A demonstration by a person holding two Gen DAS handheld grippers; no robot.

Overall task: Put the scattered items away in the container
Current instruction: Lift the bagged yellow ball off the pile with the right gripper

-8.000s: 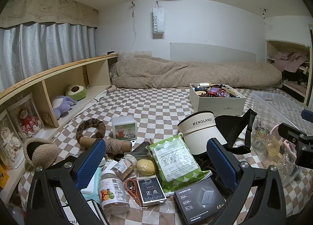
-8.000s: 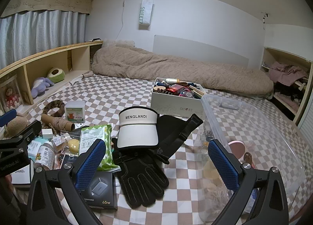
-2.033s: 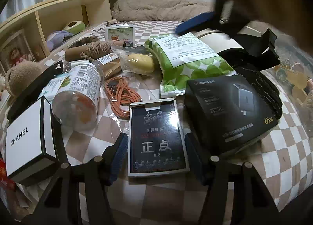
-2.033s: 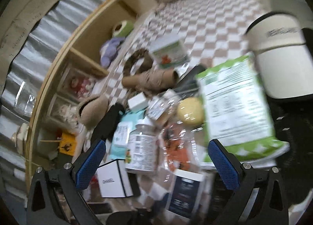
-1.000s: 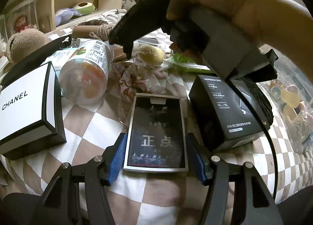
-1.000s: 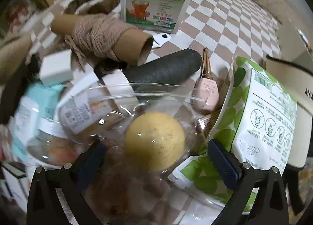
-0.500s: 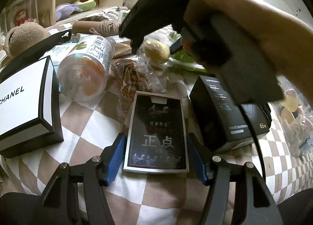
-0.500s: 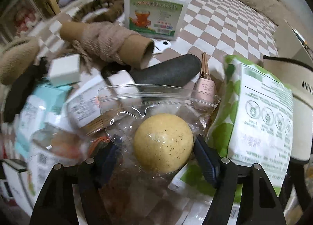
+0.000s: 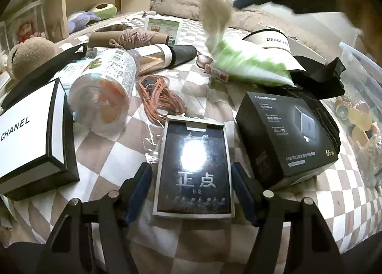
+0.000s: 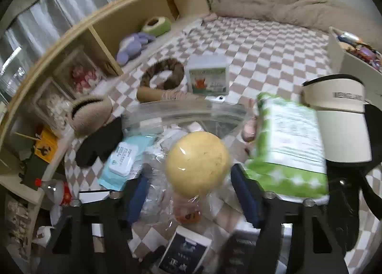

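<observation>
The left hand-held gripper lay half open on the bed, its pads either side of the dark card box but not visibly pressing; the box's long axis ran straight ahead between them. Beyond the card box and to its right stood the clear container. The right hand-held gripper was closing around a clear bag holding a yellow ball. Only the left view showed that bag raised above the clutter
</observation>
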